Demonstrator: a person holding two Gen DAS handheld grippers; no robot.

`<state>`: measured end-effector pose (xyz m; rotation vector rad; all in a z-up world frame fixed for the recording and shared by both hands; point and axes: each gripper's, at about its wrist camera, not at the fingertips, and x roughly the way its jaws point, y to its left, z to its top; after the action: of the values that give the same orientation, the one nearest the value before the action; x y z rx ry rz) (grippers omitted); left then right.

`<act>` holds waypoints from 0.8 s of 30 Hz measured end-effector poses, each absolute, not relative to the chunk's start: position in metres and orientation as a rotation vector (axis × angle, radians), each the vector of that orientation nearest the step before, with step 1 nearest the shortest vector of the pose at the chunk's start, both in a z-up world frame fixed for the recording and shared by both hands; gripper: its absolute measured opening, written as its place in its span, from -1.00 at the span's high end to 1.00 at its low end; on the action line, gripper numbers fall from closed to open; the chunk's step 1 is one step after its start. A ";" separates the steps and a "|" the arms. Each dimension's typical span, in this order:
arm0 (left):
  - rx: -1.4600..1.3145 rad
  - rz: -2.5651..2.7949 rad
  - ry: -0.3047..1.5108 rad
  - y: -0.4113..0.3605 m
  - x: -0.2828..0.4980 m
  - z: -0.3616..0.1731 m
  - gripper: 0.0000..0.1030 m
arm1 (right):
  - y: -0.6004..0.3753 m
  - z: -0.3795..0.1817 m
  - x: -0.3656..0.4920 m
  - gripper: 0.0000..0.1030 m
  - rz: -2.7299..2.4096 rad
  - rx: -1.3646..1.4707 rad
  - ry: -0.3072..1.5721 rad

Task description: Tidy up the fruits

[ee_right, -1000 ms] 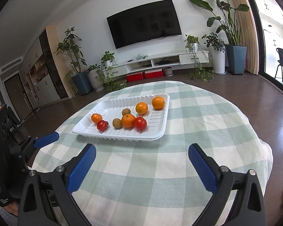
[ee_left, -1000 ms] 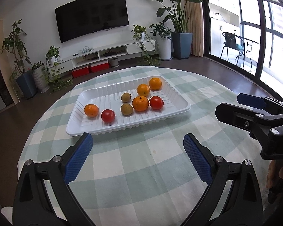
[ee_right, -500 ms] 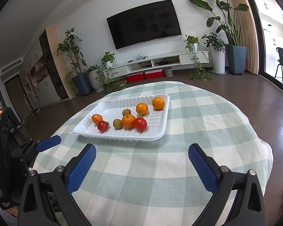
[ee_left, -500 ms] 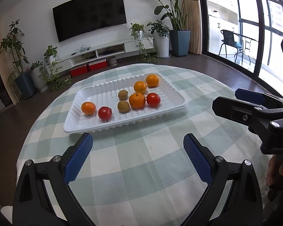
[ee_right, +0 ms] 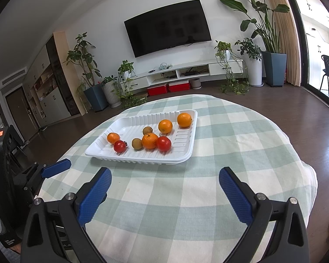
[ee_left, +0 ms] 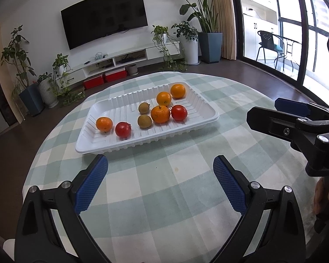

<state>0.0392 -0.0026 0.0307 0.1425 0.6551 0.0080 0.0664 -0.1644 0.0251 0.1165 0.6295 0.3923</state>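
White ribbed tray [ee_left: 111, 140] lies flat mid-bench on the green-and-white checked cloth [ee_left: 164, 197], long axis running from near-left to far-right in the left wrist view.

In the tray:
- four oranges [ee_left: 160, 114]
- two red tomatoes [ee_left: 123, 129]
- two brownish-green kiwis [ee_left: 144, 121]

The fruits are loose and unsorted. One orange sits at the tray's far-right corner [ee_right: 184, 120].

Left tongs [ee_left: 160, 184] released, jaws spread wide and empty, short of the tray's near edge. Right tongs [ee_right: 164, 188] likewise released and empty, near the tray.

tray [ee_left: 208, 111] white | tablecloth [ee_left: 164, 188] green-white check | oranges [ee_left: 161, 114] orange | tomatoes [ee_left: 179, 112] red | claw pads [ee_left: 91, 184] blue
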 end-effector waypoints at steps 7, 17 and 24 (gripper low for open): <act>0.144 0.005 0.657 -0.003 0.038 0.030 -0.90 | -0.164 0.025 0.067 -0.96 0.393 0.117 0.629; 0.145 0.015 0.657 -0.001 0.038 0.028 -0.90 | -0.165 0.024 0.066 -0.97 0.392 0.116 0.629; 0.149 0.021 0.655 -0.001 0.038 0.028 -0.90 | -0.165 0.023 0.067 -0.97 0.393 0.117 0.629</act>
<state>0.0382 -0.0012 0.0284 0.1491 0.6554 0.0207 0.0668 -0.1646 0.0234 0.1169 0.6291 0.3926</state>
